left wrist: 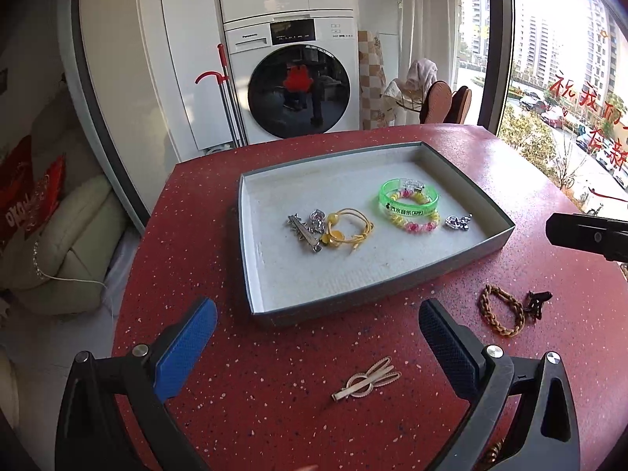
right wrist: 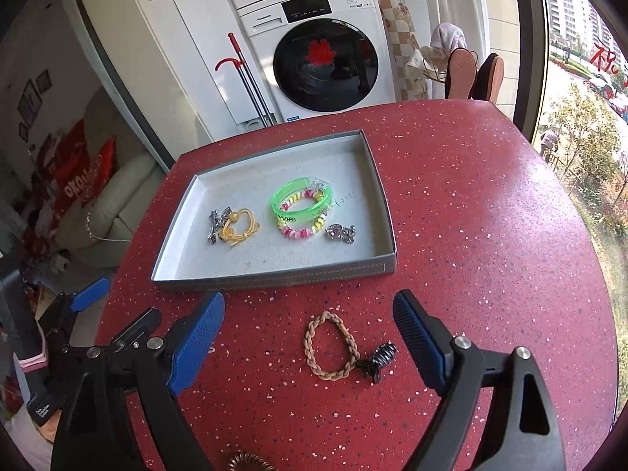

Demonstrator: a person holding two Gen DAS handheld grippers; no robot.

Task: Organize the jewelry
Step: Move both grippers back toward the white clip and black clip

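Note:
A grey shallow tray (left wrist: 506, 229) (right wrist: 274, 274) on the red speckled table holds a green bangle (left wrist: 406, 198) (right wrist: 300, 202), a pink-and-yellow bead bracelet (left wrist: 416, 224) (right wrist: 302, 231), a yellow hair tie (left wrist: 349, 231) (right wrist: 237, 227), silver clips (left wrist: 308, 231) (right wrist: 216, 223) and a silver charm (left wrist: 457, 221) (right wrist: 340, 232). My left gripper (left wrist: 318, 333) stands open above a beige hair clip (left wrist: 367, 378) on the table. My right gripper (right wrist: 308, 324) is open over a braided brown band (right wrist: 331, 347) (left wrist: 502, 310) and a dark claw clip (right wrist: 378, 359) (left wrist: 537, 302).
A brown coil tie (right wrist: 247, 463) lies at the table's near edge. Behind the table stand a washing machine (left wrist: 294, 86), a red-handled mop (left wrist: 223, 90) and a cream sofa (left wrist: 66, 243). A window (left wrist: 569, 78) runs along the right side.

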